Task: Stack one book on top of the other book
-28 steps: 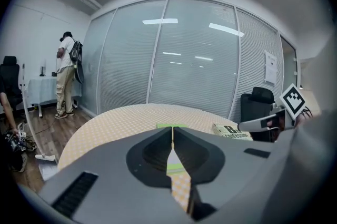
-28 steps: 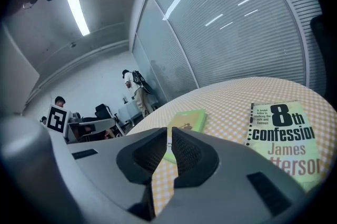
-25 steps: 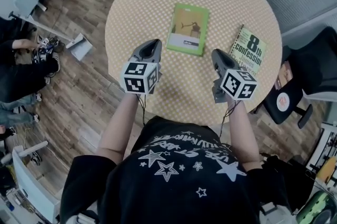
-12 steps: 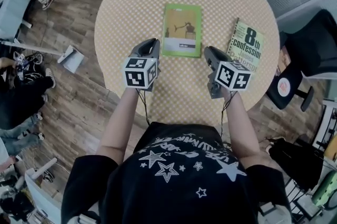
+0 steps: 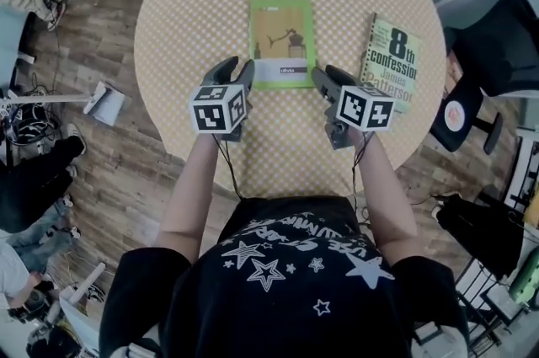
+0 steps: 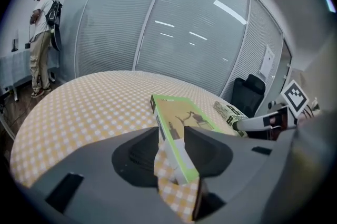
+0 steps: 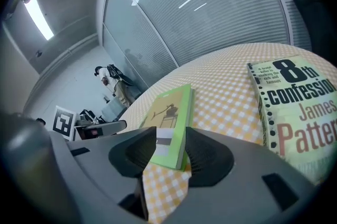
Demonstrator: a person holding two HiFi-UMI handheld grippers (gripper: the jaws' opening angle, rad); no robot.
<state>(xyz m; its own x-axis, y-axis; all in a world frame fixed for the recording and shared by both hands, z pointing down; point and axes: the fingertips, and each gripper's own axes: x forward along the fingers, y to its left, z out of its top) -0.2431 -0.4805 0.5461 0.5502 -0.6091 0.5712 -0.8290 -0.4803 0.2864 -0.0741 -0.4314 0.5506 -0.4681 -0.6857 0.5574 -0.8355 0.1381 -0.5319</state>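
Grab step — the fingers on my left gripper [image 5: 238, 66] and right gripper [image 5: 328, 75] have just spread open, each around a near corner of the green book [image 5: 282, 36]. Next I squeeze and lift it onto the other book [image 5: 394, 61].

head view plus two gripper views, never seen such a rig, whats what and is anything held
No robot: a person wears a head camera and holds the left hand-held gripper and right hand-held gripper. The head view looks down on the checked table; the other two views come from a camera on each one, looking along its jaws. Two books lie apart: a green book and, right of it, the 8th Confession book. Nothing is held. Both have just been opening, each with a near corner of the green book between its jaws.
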